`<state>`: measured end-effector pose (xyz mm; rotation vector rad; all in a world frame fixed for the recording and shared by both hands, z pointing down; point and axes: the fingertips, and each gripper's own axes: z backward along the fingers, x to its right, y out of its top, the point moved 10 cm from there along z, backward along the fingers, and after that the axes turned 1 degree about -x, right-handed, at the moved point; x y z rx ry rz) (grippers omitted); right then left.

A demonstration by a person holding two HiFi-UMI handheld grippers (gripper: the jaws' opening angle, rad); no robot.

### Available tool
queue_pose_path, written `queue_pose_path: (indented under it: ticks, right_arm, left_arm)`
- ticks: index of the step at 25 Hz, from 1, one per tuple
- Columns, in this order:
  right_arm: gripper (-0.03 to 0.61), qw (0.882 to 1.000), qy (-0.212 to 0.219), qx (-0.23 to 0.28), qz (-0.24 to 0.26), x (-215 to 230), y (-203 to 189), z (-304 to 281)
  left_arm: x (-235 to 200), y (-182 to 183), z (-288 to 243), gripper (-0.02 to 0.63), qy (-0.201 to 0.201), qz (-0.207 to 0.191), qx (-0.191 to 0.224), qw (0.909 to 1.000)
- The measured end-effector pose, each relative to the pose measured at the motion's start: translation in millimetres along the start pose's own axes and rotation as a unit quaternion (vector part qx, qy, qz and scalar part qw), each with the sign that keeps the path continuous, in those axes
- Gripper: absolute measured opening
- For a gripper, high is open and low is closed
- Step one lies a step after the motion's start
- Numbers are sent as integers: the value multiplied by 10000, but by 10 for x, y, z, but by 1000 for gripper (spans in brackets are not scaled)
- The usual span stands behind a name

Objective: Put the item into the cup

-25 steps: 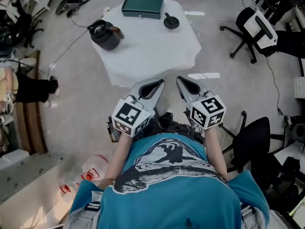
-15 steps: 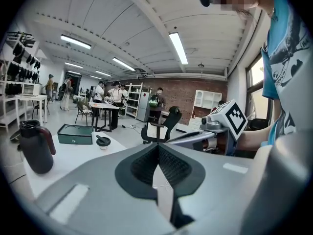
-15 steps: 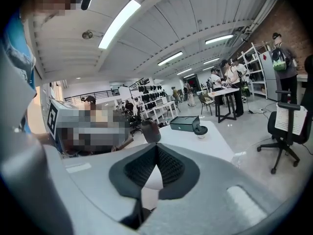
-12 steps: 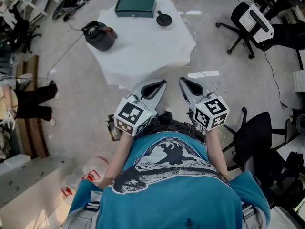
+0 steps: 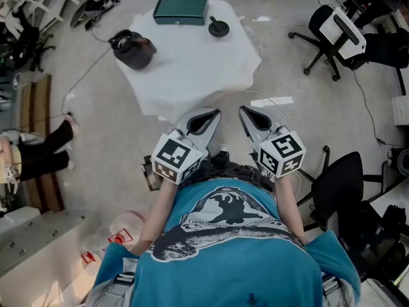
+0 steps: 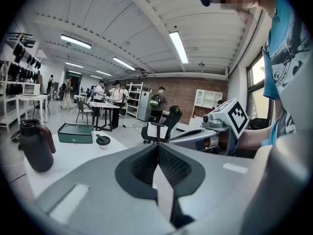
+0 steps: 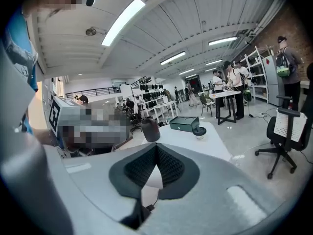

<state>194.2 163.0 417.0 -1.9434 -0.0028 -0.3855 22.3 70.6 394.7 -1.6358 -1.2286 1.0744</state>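
On the white-covered table [image 5: 198, 62] stand a black cup with a handle [image 5: 132, 48], a dark green box [image 5: 181, 9] and a small black round item [image 5: 218, 27]. Both grippers are held close to the person's body, short of the table's near edge. My left gripper [image 5: 208, 115] is shut and empty, as is my right gripper [image 5: 246, 112]. The left gripper view shows the cup [image 6: 35, 146], the box [image 6: 75, 133] and the round item [image 6: 102, 141] beyond the shut left gripper [image 6: 158, 146]. The right gripper [image 7: 156, 147] faces the cup [image 7: 150, 130] and the item [image 7: 199, 131].
Office chairs stand at the right [image 5: 335, 34] and the near right [image 5: 345, 184]. A bystander's legs [image 5: 45, 149] are at the left by a wooden bench. Cables [image 5: 268, 101] trail on the floor between the table and the grippers. Shelves and people fill the far room.
The table has shifted slightly up and left in the head view. Both grippers stay shut and side by side. The bystander's legs at the left have moved down the picture.
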Motion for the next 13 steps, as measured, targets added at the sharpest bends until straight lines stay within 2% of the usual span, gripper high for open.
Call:
queue_pose_path:
  ticks: [13]
  right_arm:
    - [0,9996,158,-125,178,-42,4,-46]
  left_arm:
    - [26,-33,48,6,90,33,-4,10000]
